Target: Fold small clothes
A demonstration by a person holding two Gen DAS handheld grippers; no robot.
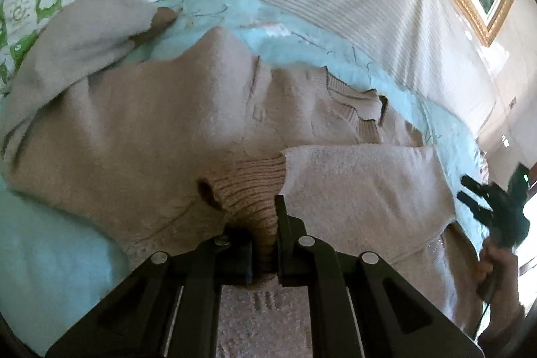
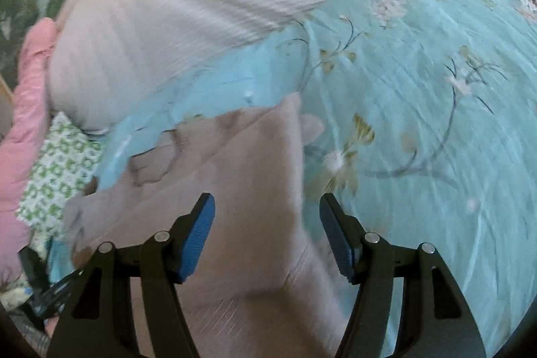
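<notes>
A beige sweater (image 1: 167,130) lies on the floral bedspread (image 2: 419,109); the left gripper (image 1: 265,244) pinches its ribbed cuff (image 1: 251,187), while the right gripper (image 2: 266,237) hovers agape, empty.

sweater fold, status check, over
Left tool shut on sweater cuff. Right tool open, empty, above sweater. Nothing in the way.

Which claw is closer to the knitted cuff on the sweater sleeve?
Left. The left gripper is clamped on the ribbed cuff; the right gripper hovers open over another part of the sweater.
</notes>
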